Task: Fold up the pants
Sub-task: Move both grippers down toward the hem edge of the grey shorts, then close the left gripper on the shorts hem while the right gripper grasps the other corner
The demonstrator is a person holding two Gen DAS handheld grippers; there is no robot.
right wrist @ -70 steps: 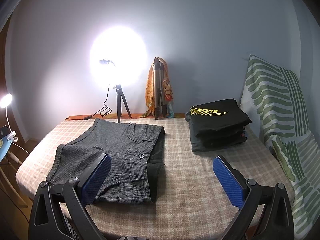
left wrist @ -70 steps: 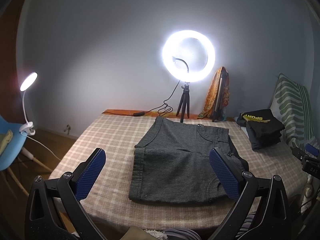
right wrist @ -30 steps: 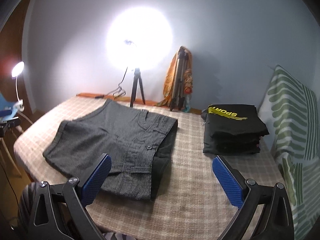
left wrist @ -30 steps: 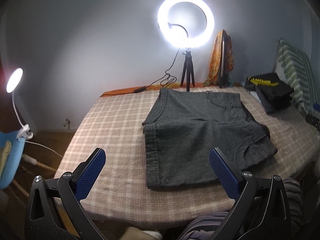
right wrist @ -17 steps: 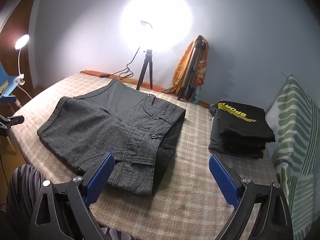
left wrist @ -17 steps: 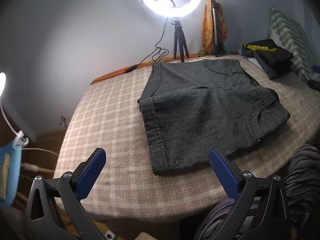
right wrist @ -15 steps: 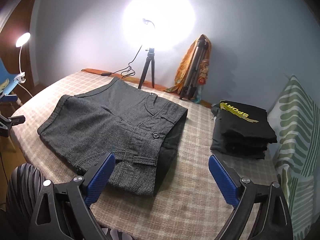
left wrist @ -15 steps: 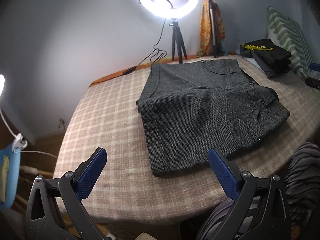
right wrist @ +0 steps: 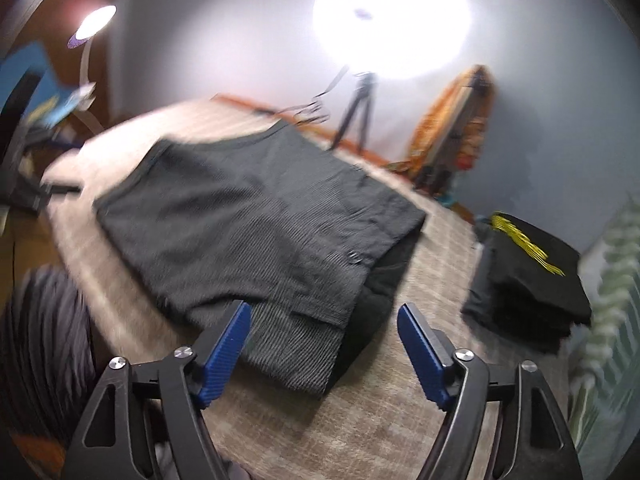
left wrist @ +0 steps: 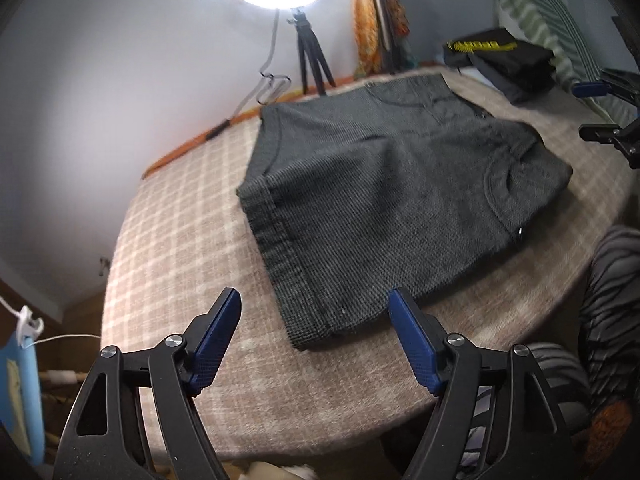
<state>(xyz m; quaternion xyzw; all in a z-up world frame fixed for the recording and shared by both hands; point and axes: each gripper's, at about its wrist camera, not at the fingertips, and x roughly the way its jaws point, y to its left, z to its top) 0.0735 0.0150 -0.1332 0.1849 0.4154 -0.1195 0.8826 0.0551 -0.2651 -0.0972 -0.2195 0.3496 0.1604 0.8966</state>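
Dark grey shorts (left wrist: 384, 192) lie flat on the checked bedspread (left wrist: 176, 232), folded once lengthwise, hem toward the left gripper and waistband toward the right one. My left gripper (left wrist: 314, 328) is open and empty, just short of the near hem corner. My right gripper (right wrist: 322, 338) is open and empty, just short of the near waistband corner of the shorts (right wrist: 256, 232). The right wrist view is motion-blurred. The right gripper also shows at the right edge of the left wrist view (left wrist: 612, 120).
A stack of folded black clothes (right wrist: 528, 276) with yellow lettering sits right of the shorts. A ring light on a tripod (left wrist: 308, 52) and a green striped pillow (left wrist: 536, 16) stand at the back. A desk lamp (right wrist: 90, 28) is at the left. A person's striped leg (left wrist: 612, 280) is near the bed edge.
Both grippers have come down and closer to the near edge of the shorts. Both pairs of jaws have narrowed but remain open. The shorts have not moved.
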